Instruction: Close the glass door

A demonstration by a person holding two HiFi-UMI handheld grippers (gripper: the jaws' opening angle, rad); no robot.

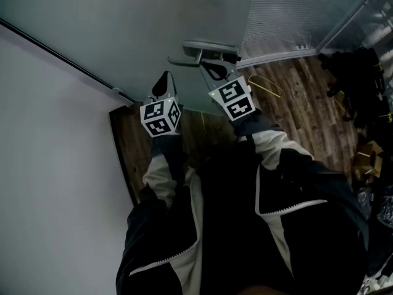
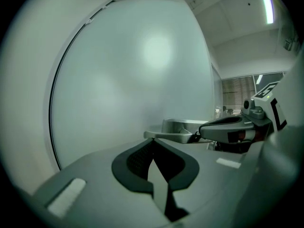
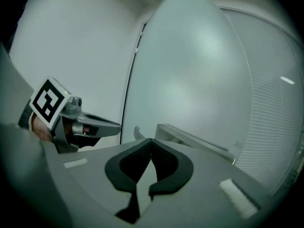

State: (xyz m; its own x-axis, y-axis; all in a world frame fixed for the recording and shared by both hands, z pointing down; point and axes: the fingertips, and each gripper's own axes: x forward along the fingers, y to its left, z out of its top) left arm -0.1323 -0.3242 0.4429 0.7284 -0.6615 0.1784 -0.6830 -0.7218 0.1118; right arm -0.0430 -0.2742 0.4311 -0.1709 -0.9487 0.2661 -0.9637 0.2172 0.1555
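Fingers, left gripper (image 1: 164, 77), head view: clenched shut on nothing. The tips were against the glass door (image 1: 123, 35) or just short of it; from above I couldn't tell which.
Fingers, right gripper (image 1: 213, 71), head view: drawn together as well and empty. The tips were just under the door handle (image 1: 202, 51), and contact was unclear.
Door, head view: the frosted pane filled the space ahead of both pairs of fingers. Its black edge seal (image 1: 61, 57) ran well off to the left of the left fingers, with the white wall (image 1: 49, 165) beyond it. A ribbed glass panel (image 1: 295, 11) stood to the right of the right fingers, and the wooden floor (image 1: 307, 103) lay below them.
Fingers, left gripper view: the pads (image 2: 135, 160) met at the tip with nothing between them. The door handle (image 2: 178, 127) lay just past them, a little right and apart. The right gripper (image 2: 205, 128) sat further right, level with the handle.
Door, left gripper view: the pane (image 2: 133, 70) rose close, straight ahead of the fingertips.
Fingers, right gripper view: the pads (image 3: 126, 167) were closed tip to tip and gripped nothing. The door handle (image 3: 190, 137) ran just beyond them toward the right. The left gripper (image 3: 111, 126) hung off to their left, near the edge seal (image 3: 128, 94).
Door, right gripper view: the pane (image 3: 190, 70) stood directly ahead of the fingertips.
Progress: by my reckoning the door had swung most or all of the way home, as it looked nearly in line with the wall and the ribbed panel. Neither pair of fingers had hold of the handle.
Left to do: no view showed whether the latch had caught, so a last push with the closed fingertips might be needed.
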